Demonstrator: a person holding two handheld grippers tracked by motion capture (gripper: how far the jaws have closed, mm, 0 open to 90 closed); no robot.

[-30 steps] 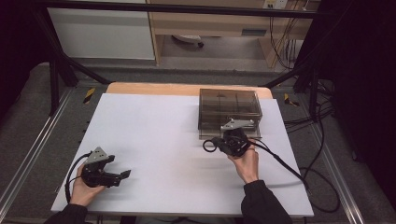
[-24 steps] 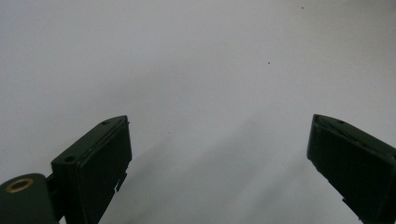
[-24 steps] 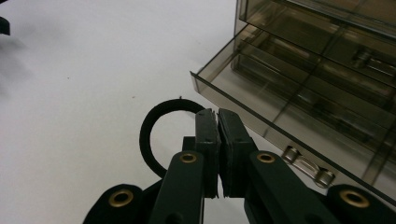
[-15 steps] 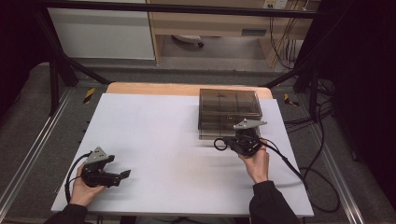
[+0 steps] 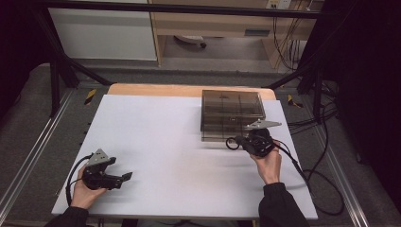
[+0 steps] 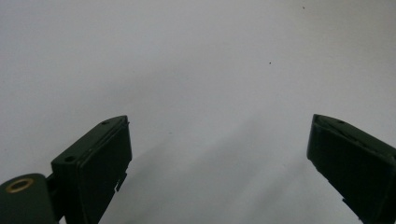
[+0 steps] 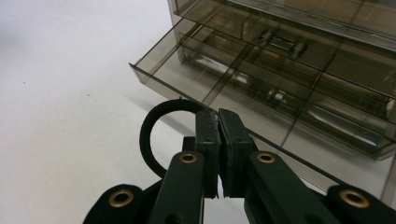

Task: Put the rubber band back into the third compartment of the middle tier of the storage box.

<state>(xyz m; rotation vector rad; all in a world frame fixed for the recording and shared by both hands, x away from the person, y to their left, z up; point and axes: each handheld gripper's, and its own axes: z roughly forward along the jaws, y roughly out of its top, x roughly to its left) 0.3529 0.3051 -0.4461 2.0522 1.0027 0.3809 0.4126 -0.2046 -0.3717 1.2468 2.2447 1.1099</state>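
Observation:
A smoky clear drawer box (image 5: 231,109) stands at the back right of the white table (image 5: 179,142). In the right gripper view its lowest drawer (image 7: 196,77) is pulled out, with empty compartments showing, under the box body (image 7: 327,28). My right gripper (image 5: 240,141) hovers just in front of the box, shut on a black rubber ring (image 5: 231,143). The ring (image 7: 148,135) loops out to the left of the pinched jaws of that gripper (image 7: 218,119). My left gripper (image 5: 124,178) rests at the near left, open, and nothing lies between its jaws (image 6: 219,135).
Cables (image 5: 312,175) trail off the table's right edge onto the floor. Black frame bars (image 5: 61,66) stand at the back left, and a wooden shelf unit (image 5: 213,23) lies beyond the table. Bare white surface stretches between the two hands.
My right hand has carried the ring rightward along the front of the box. The left hand has stayed where it was.

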